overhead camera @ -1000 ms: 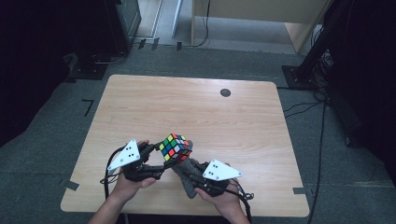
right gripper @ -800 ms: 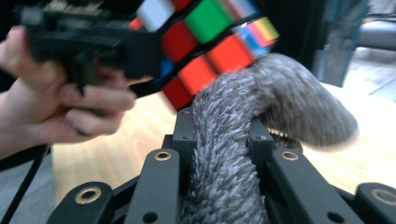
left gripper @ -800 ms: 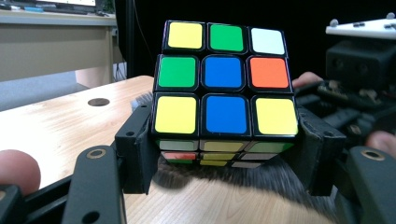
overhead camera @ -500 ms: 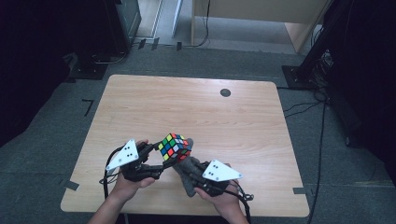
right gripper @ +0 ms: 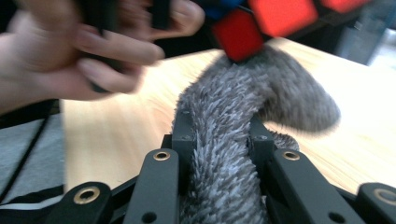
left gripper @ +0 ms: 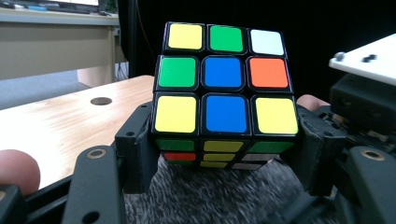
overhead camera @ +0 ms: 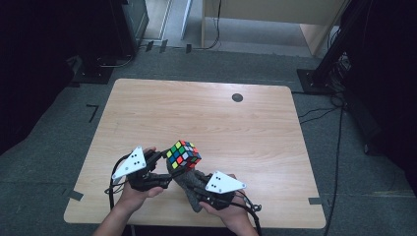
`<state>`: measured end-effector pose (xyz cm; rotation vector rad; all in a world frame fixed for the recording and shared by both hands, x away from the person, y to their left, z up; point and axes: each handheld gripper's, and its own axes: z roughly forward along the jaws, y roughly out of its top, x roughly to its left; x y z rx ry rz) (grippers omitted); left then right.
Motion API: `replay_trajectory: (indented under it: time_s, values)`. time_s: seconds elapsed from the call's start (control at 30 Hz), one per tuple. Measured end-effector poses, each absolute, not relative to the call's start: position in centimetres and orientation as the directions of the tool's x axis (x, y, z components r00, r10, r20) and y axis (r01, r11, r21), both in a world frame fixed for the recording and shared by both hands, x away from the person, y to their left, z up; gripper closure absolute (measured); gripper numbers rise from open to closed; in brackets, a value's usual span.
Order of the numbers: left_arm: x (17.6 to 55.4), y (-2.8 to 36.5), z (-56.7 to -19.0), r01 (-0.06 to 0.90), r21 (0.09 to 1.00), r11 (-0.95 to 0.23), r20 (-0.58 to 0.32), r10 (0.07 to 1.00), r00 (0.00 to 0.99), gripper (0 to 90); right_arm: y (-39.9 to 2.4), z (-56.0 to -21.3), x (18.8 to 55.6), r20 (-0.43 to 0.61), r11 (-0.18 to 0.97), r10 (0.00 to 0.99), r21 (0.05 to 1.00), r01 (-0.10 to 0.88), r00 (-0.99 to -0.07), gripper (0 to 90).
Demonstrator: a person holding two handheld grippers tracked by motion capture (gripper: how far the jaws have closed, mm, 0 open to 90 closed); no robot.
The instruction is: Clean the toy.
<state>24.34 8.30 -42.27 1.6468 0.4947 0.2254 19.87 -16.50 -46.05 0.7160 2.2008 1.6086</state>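
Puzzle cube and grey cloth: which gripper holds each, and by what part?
The left gripper clamps the puzzle cube by the two opposite sides of its bottom layer. The right gripper pinches the grey cloth around its bunched middle, its free end touching the cube.

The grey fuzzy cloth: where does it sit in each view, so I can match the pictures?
High view: grey fuzzy cloth low centre, under the multicoloured puzzle cube.
Left gripper view: along the bottom, under the cube.
Right gripper view: centre, rising from between the jaws.
Shared landmark: the cloth's top touches the cube's underside, a red sticker there.

Bare table beyond the cube
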Motion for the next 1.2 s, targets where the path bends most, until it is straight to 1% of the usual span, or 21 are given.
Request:
replay_trajectory:
  time_s: [0.07,0.17,0.23,0.3,0.4,0.43,0.5,0.53,0.6,0.67,0.73,0.83,0.9,0.97,1.03,1.2]
  values:
    - [24.4,8.5,-42.2,0.189,0.980,-0.062,-0.142,0.447,0.883,34.6,-17.2,-46.1,20.4,0.047,0.238,0.608,0.942,0.238,-0.793,71.7]
    - [24.5,8.6,-42.2,0.193,0.979,-0.059,-0.146,0.454,0.879,34.6,-19.3,-46.9,21.7,0.069,0.225,0.724,0.917,0.330,-0.686,71.7]
    - [24.6,8.6,-42.3,0.197,0.978,-0.062,-0.147,0.459,0.876,34.6,-20.2,-47.5,22.3,0.062,0.229,0.771,0.902,0.366,-0.634,71.4]
    - [24.6,8.6,-42.4,0.201,0.977,-0.067,-0.148,0.463,0.874,34.6,-20.9,-48.2,22.9,0.037,0.243,0.804,0.890,0.385,-0.593,70.6]
    - [24.9,8.6,-42.7,0.212,0.975,-0.071,-0.155,0.469,0.869,34.6,-21.8,-48.9,23.6,0.036,0.238,0.829,0.880,0.410,-0.559,68.2]
    - [24.9,8.6,-42.7,0.219,0.973,-0.067,-0.163,0.470,0.868,34.6,-22.0,-49.0,23.7,0.024,0.251,0.833,0.875,0.415,-0.553,64.7]
    - [25.0,8.7,-42.8,0.229,0.971,-0.062,-0.174,0.473,0.864,34.6,-22.2,-49.1,23.9,0.011,0.254,0.842,0.874,0.414,-0.540,50.3]
    - [25.1,8.7,-42.8,0.234,0.970,-0.063,-0.177,0.474,0.863,34.6,-22.3,-49.0,23.9,0.010,0.244,0.844,0.883,0.401,-0.537,42.6]
    - [25.2,8.7,-42.9,0.242,0.968,-0.058,-0.187,0.475,0.860,34.6,-22.4,-48.3,23.7,-0.006,0.224,0.853,0.907,0.356,-0.521,32.1]
    - [25.3,8.8,-42.9,0.257,0.965,-0.054,-0.200,0.480,0.854,34.6,-22.2,-47.5,23.3,-0.019,0.212,0.852,0.927,0.311,-0.524,26.9]
    - [25.4,8.7,-42.9,0.278,0.959,-0.046,-0.223,0.481,0.848,34.6,-21.8,-46.9,22.7,-0.024,0.205,0.832,0.942,0.266,-0.554,25.7]
    - [25.5,8.5,-43.0,0.310,0.950,-0.039,-0.255,0.474,0.843,34.6,-20.6,-46.3,21.9,-0.051,0.214,0.779,0.958,0.189,-0.625,25.4]
    - [25.5,8.1,-43.1,0.336,0.941,-0.034,-0.281,0.473,0.835,34.6,-19.5,-46.2,21.3,-0.097,0.237,0.741,0.964,0.124,-0.665,27.1]
    - [25.6,7.7,-43.2,0.369,0.929,-0.027,-0.315,0.467,0.826,34.6,-18.9,-46.3,20.9,-0.123,0.251,0.718,0.964,0.091,-0.685,27.0]
    - [25.5,7.2,-43.4,0.385,0.922,-0.035,-0.328,0.460,0.825,34.6,-18.3,-46.4,20.7,-0.144,0.260,0.707,0.963,0.066,-0.692,25.9]
    - [25.3,6.2,-43.7,0.423,0.904,-0.054,-0.364,0.422,0.831,34.5,-17.7,-46.3,20.4,-0.193,0.279,0.717,0.960,0.021,-0.669,23.8]
